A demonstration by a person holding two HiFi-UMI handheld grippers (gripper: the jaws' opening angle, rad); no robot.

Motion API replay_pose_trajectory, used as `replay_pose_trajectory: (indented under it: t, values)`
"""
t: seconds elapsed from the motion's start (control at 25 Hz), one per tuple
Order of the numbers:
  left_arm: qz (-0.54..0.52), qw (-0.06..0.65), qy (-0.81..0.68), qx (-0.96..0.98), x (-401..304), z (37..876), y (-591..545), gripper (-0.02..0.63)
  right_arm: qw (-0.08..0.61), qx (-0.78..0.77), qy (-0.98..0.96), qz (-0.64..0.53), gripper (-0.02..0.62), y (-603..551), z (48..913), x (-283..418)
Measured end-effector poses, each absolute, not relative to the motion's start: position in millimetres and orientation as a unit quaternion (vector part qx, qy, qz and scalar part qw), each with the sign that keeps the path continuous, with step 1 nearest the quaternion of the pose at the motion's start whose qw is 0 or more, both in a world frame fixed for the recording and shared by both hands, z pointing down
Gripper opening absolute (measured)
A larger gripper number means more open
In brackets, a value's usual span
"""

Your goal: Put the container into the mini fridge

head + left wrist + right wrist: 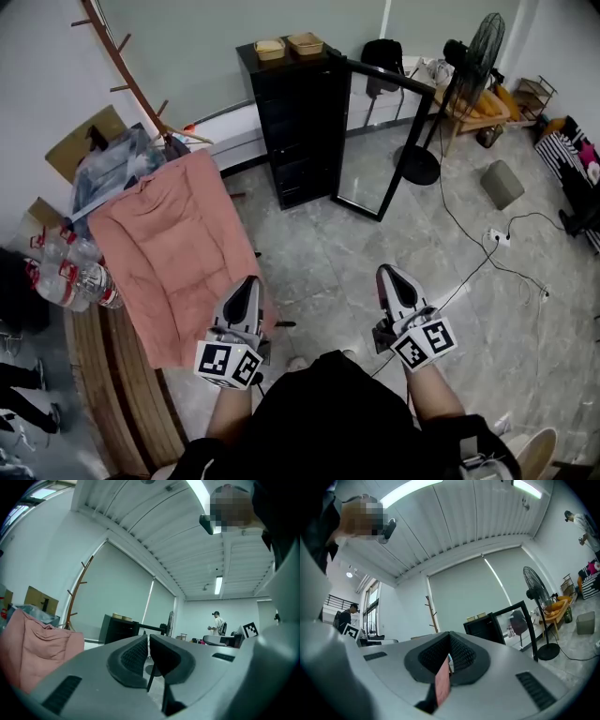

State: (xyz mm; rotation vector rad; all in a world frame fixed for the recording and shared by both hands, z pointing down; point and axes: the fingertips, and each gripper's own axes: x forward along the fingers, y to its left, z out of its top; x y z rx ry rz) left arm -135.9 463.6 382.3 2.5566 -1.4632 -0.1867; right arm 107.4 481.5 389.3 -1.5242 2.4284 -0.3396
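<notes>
A black mini fridge (298, 122) stands against the far wall with its glass door (386, 141) swung open to the right. Two small tan containers (270, 49) sit side by side on its top. My left gripper (247, 287) and right gripper (388, 276) are held level in front of my body, well short of the fridge, both shut with nothing between the jaws. In the left gripper view the shut jaws of the left gripper (148, 638) point toward the fridge (118, 629). The right gripper (450, 638) faces the fridge (483, 628) and its door (520, 620).
A pink cloth (173, 244) drapes a wooden table at my left, with water bottles (70, 272) beside it and a coat rack (122, 66) behind. A standing fan (473, 66), a grey box (503, 183) and a power strip with cables (497, 236) lie to the right. A person (217, 623) stands far off.
</notes>
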Motion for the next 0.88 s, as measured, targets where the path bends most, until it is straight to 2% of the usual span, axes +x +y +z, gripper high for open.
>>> replay_pose_trajectory:
  t: [0.44,0.48,0.52,0.56,0.64,0.88]
  values:
    - [-0.047,0.12,-0.449,0.884,-134,387,465,0.031,0.121,-0.503,0.846,-0.126,0.039,467,392,74]
    - [-0.045,0.113,-0.448,0.886,-136,386,466,0.032,0.118,-0.502,0.847,-0.129,0.073,466,393,68]
    - [-0.047,0.104,-0.451,0.885,-139,384,466,0.034,0.115,-0.503,0.847,-0.128,0.17,465,393,63]
    - [-0.053,0.097,-0.457,0.882,-143,380,466,0.064,0.113,-0.508,0.845,-0.124,0.248,464,392,59]
    - [-0.066,0.095,-0.469,0.875,-153,374,463,0.291,0.114,-0.524,0.837,-0.11,0.279,462,387,57]
    - [-0.063,0.092,-0.47,0.875,-174,373,457,0.319,0.101,-0.536,0.833,-0.096,0.282,466,382,42]
